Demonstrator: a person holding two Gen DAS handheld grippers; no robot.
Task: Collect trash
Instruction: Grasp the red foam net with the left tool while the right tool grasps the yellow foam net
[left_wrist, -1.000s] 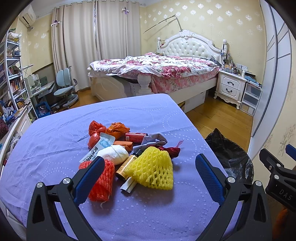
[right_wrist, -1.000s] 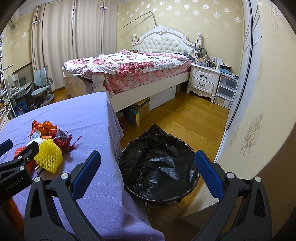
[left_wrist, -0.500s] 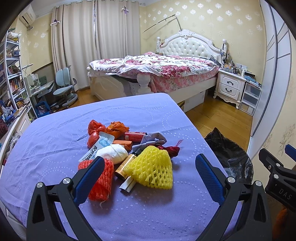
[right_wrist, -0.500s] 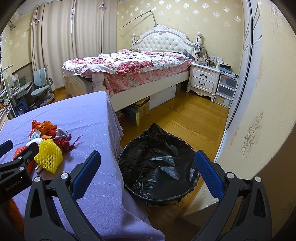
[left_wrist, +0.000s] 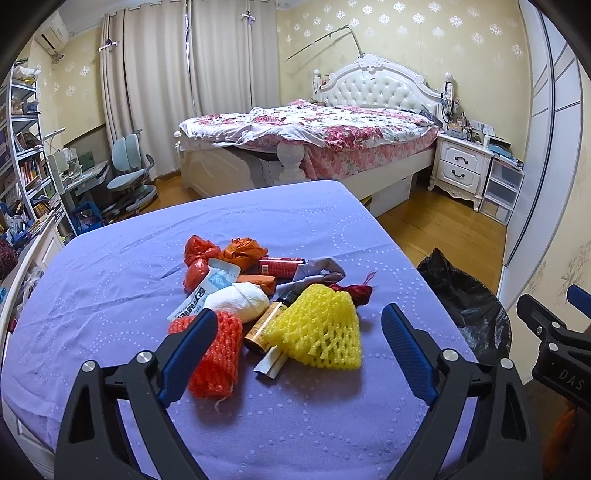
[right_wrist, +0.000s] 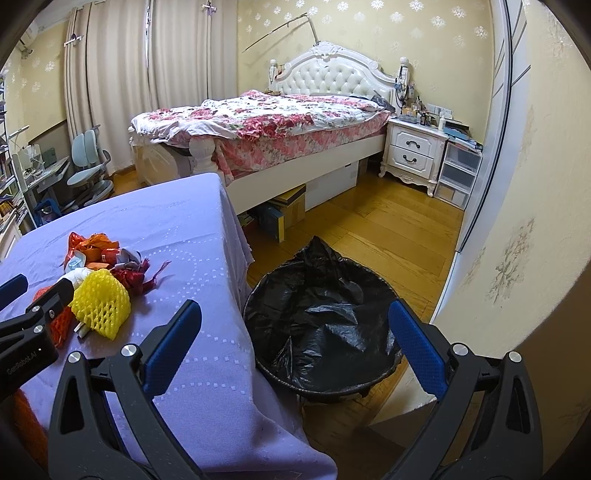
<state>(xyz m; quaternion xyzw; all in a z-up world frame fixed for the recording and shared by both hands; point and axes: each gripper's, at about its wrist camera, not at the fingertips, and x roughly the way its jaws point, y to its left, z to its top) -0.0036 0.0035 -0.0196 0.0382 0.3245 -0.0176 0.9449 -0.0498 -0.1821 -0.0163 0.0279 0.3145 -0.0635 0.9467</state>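
A pile of trash lies on the purple tablecloth (left_wrist: 110, 295): a yellow foam net (left_wrist: 321, 328), an orange foam net (left_wrist: 218, 354), a white paper wad (left_wrist: 240, 302), a brown bottle (left_wrist: 264, 326), a red packet (left_wrist: 279, 266) and orange bags (left_wrist: 221, 254). My left gripper (left_wrist: 295, 350) is open and empty, just short of the pile. My right gripper (right_wrist: 295, 347) is open and empty, above the table's right edge and the black-lined bin (right_wrist: 325, 325). The yellow net (right_wrist: 99, 302) also shows in the right wrist view.
The bin (left_wrist: 469, 306) stands on the wood floor right of the table. A bed (left_wrist: 325, 140) and nightstand (left_wrist: 461, 166) are behind. A desk, chair (left_wrist: 129, 173) and shelves (left_wrist: 22, 155) are at the left. A wall (right_wrist: 517, 184) is close on the right.
Both views have shifted very slightly; the left gripper has crept a little toward the pile. Nothing was taken hold of.
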